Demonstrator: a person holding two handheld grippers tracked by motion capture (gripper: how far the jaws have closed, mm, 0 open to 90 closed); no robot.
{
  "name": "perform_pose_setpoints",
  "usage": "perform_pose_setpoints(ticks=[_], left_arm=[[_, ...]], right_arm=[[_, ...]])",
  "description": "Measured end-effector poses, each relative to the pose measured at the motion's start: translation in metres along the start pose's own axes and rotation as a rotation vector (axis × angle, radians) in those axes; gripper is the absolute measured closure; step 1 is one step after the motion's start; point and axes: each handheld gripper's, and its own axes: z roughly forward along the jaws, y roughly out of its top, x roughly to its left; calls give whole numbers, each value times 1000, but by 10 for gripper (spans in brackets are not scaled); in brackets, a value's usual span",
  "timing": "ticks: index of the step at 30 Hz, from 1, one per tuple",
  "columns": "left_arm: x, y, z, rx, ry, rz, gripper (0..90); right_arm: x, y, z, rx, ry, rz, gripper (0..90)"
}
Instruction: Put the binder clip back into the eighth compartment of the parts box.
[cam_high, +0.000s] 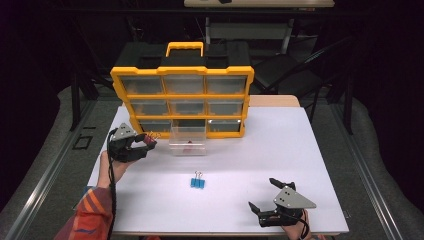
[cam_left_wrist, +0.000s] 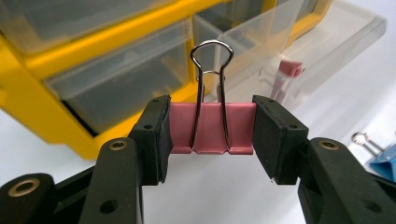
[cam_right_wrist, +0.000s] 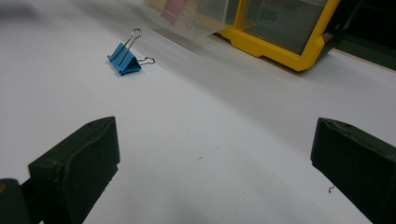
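Left gripper (cam_left_wrist: 212, 135) raised off the white table (cam_high: 280, 150), pads pinching a pink binder clip (cam_left_wrist: 212, 128) by its two ends, wire handles upright; just beyond the tips, a clear drawer (cam_high: 188, 141) pulled out of the yellow organizer (cam_high: 183, 95), another pink clip (cam_left_wrist: 290, 69) inside it. To that gripper's right and nearer the person, a blue binder clip (cam_high: 198, 182) lying on the table. Farther right, right gripper (cam_high: 267, 196) at the table's near edge, spread wide with nothing between its pads, blue clip well ahead of it.
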Motion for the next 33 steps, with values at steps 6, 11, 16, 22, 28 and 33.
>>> perform_pose_setpoints(ticks=[6, 11, 16, 22, 28, 33], left_arm=[[-7, 16, -2, -19, -2, 23, 499], [-13, 27, -3, -44, -11, 39, 499], [-21, 35, 2, -42, -27, 56, 498], [-28, 40, 12, -38, -41, 67, 498], [-32, 46, 20, -39, -54, 76, 498], [-37, 51, 27, -37, -74, 83, 498]], right_arm=[[0, 0, 1, 1, 2, -2, 8], [0, 0, 0, 0, -3, -5, 8], [0, 0, -1, 0, -5, -2, 8], [1, 0, -1, 0, -3, -2, 8], [1, -1, 0, 2, 2, -5, 8], [1, -1, 0, 4, 3, -7, 9]])
